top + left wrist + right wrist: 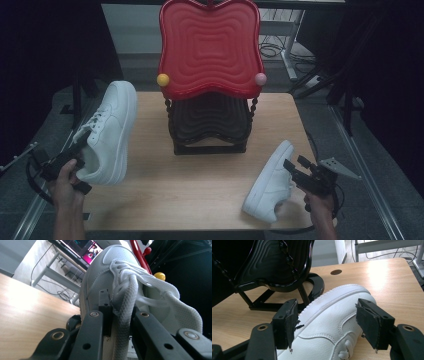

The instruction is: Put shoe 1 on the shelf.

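The left tongs [82,141] pinch a white shoe [109,131] at 9 o'clock, lifted off the table [200,190]. The right tongs [291,169] sit wide open around the other shoe [270,182] at 4 o'clock.

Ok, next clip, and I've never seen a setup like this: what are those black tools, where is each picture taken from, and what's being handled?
A person holds a two-jaw tool in each hand. The high view looks down on a wooden table; the other two views look along each tool's jaws. The left hand-held gripper is shut on the tongue of a white shoe, which is raised off the table. The right hand-held gripper stands open around a second white shoe lying on the table; its pads are not pressing. Behind them stands a two-tier rack, red tray above black tray.
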Tool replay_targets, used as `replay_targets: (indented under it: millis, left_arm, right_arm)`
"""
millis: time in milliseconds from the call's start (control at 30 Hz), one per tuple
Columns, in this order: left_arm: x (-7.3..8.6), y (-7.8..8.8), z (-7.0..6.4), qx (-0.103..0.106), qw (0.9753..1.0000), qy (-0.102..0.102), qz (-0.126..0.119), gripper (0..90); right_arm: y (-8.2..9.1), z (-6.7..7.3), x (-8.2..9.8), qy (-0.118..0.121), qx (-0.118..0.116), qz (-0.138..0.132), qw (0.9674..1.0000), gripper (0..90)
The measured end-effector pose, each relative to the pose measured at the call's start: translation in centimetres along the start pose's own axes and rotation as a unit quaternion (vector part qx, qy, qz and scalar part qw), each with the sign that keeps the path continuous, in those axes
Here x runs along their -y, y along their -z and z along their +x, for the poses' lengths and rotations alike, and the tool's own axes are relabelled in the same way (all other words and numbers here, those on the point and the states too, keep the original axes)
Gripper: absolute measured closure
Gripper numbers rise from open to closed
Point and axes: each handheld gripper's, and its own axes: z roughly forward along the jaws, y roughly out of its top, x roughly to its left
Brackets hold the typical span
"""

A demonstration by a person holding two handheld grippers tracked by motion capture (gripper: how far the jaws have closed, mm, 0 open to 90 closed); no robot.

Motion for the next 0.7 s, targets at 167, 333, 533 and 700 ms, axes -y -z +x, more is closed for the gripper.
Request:
replay_targets:
  millis: [167,333,533,700]
  left_arm:
    - [-1.4,-0.9,-1.1,0.011,0.9998,-0.001,-0.017,82.2]
    - [-2.8,-1.9,-2.2,0.024,0.9993,-0.009,-0.028,82.1]
    - [-4.5,-3.4,-3.5,0.041,0.9984,-0.017,-0.035,82.2]
    - [-6.0,-4.5,-4.4,0.054,0.9973,-0.011,-0.049,82.2]
  right_arm:
    - [0.0,0.0,0.1,-0.003,0.002,0.002,1.0000,33.8]
    - [0.1,0.1,0.0,-0.001,0.001,0.000,1.0000,33.9]
    - [-0.1,0.1,0.1,-0.001,-0.001,0.001,1.0000,33.8]
    - [0.0,0.0,0.0,-0.002,0.000,0.000,1.0000,33.9]
